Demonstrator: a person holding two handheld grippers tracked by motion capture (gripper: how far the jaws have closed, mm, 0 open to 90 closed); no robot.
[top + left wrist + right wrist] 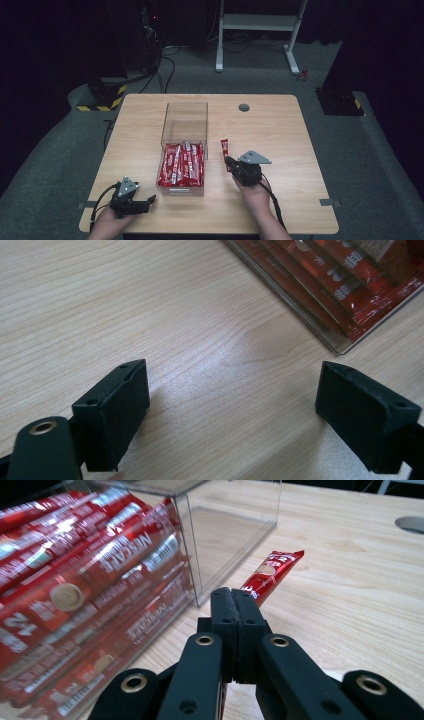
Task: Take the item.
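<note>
A slim red foil stick sachet (272, 572) is being held by one end in the right hand-held gripper (235, 630), jaws pressed fully together on it. It is being kept just right of the clear rectangular acrylic box (184, 145), toward the near half of the light wooden tabletop (280, 125), probably for adding to or removal from the box. The near compartment is being filled with matching red sachets (181, 164); the far compartment is standing empty. The left hand-held gripper (232, 410) is being rested near the near-left corner, jaws wide apart, holding nothing, apparently in reserve.
</note>
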